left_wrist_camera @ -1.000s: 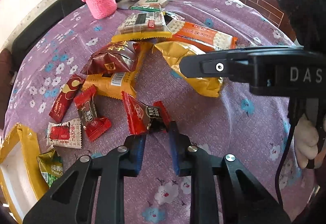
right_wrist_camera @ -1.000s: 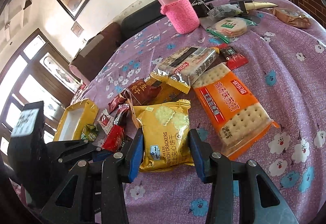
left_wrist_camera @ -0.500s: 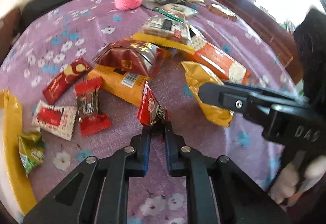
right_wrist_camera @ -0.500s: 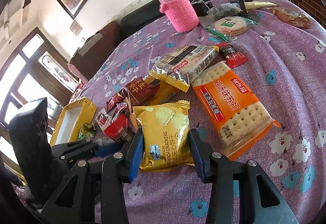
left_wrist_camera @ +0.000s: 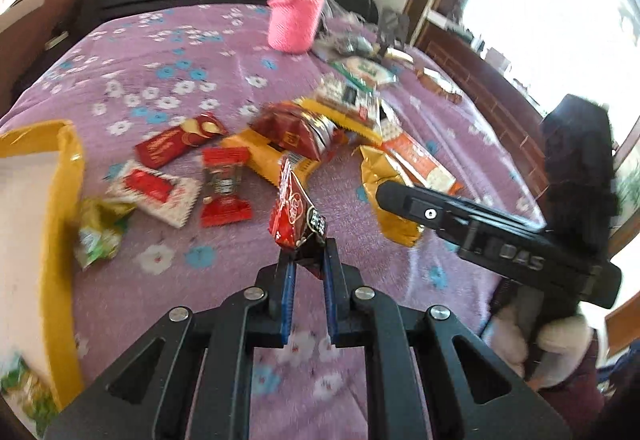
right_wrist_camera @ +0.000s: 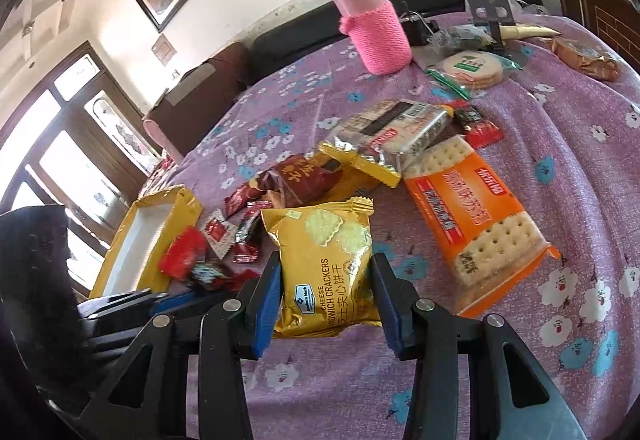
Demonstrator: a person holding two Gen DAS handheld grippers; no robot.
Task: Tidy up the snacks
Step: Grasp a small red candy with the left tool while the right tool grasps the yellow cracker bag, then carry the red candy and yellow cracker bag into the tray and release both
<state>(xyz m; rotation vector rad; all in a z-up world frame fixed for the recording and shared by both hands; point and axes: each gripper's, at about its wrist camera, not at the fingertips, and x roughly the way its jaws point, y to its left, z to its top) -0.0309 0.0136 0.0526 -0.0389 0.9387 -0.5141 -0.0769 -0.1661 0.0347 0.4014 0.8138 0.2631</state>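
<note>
The left gripper (left_wrist_camera: 307, 254) is squeezed shut on a small red candy packet (left_wrist_camera: 294, 214). It pinches the packet by its near end, so the packet sticks up off the purple flowered cloth (left_wrist_camera: 192, 80) and no longer lies flat on it. This looks like the carrying step: one snack is picked up and is on its way to a new place.

To the left sits a yellow box (left_wrist_camera: 66, 176) with a white inside. Two green snack bags show at this box, one (left_wrist_camera: 98, 230) at its right wall and one at its near end, but the blur hides whether they lie in it or beside it. The box seems the likely home for the candy. The next move probably calls for carrying the packet left over the wall of the box, lowering it, and then letting go. The packet is thin and floppy, so it could swing or slip on the way.

The right gripper (right_wrist_camera: 326, 290) is partly open. Its two blue pads stand one on each side of a yellow cracker bag (right_wrist_camera: 324, 260), which lies flat on the cloth. Whether the pads press on the bag cannot be told from here. That bag may be the next snack to sort.

More snacks lie in a loose pile in the middle: an orange cracker pack (right_wrist_camera: 476, 216), a dark red bag (left_wrist_camera: 292, 130) and some small red candies (left_wrist_camera: 224, 186). A pink bottle (right_wrist_camera: 376, 28) stands at the far side.
</note>
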